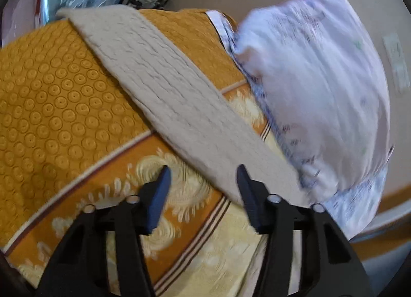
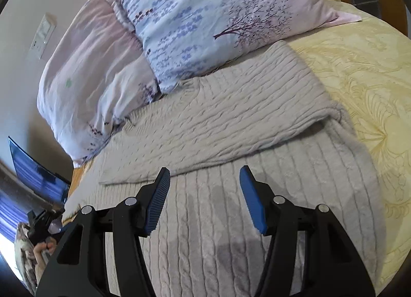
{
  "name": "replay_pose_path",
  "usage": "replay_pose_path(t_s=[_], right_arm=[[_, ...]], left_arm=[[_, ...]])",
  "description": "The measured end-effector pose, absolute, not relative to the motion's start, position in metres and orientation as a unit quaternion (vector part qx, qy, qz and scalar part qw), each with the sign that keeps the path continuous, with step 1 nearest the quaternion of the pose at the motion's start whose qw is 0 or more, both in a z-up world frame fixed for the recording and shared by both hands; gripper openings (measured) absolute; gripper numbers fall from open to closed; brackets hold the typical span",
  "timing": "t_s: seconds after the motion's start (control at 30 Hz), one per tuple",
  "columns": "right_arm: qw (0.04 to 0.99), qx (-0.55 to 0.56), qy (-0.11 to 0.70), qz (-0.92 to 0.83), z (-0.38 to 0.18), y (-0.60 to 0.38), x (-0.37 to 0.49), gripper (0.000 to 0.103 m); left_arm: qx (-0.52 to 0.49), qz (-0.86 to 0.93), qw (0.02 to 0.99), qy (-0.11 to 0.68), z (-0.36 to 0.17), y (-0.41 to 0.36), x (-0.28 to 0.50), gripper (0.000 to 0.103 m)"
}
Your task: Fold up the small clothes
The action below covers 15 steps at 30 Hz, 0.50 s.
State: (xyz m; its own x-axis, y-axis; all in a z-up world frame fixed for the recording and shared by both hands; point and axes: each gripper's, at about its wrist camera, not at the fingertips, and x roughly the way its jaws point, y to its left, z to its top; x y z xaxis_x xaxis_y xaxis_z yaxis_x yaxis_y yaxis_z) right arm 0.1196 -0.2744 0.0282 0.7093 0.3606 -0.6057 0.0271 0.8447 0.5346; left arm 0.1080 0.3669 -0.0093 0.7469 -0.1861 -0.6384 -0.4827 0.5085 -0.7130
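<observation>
Left gripper (image 1: 203,171): jaws spread wide, nothing between them, poised over the bedspread (image 1: 51,106) just beside a long strip of beige cable-knit sweater (image 1: 164,86); contact with the knit not discernible through blur
Right gripper (image 2: 204,172): jaws spread wide, empty, blue ribbed pads (image 2: 160,199) above the sweater (image 2: 218,219)
Sweater: chunky beige cable knit, laid flat on the bed, one sleeve (image 2: 223,119) folded across the body
Bedspread: quilted, mustard field of stitched rings, pale cream border with raised scrolls
Pillows (image 2: 205,21): two, soft cotton, pink-lilac with tree print, touching the sweater's far edge
Wall (image 2: 23,14): plain, with switch plate (image 2: 42,36)
</observation>
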Motion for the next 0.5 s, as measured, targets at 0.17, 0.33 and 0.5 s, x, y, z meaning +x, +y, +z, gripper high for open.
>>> replay_pose_path(t_s=[0.17,0.33,0.5], right_arm=[[0.886,0.258,0.373,0.093,0.027,-0.275,0.117,0.058],[0.884,0.258,0.379,0.094,0.024,-0.275,0.119,0.058],[0.882,0.257,0.382,0.099,0.025,-0.273,0.121,0.058]], left_arm=[[-0.548,0.094,0.772,0.308,-0.020,0.386,0.116,0.043],[-0.588,0.097,0.751,0.285,-0.027,0.393,0.122,0.033],[-0.603,0.106,0.739,0.281,-0.033,0.395,0.123,0.007]])
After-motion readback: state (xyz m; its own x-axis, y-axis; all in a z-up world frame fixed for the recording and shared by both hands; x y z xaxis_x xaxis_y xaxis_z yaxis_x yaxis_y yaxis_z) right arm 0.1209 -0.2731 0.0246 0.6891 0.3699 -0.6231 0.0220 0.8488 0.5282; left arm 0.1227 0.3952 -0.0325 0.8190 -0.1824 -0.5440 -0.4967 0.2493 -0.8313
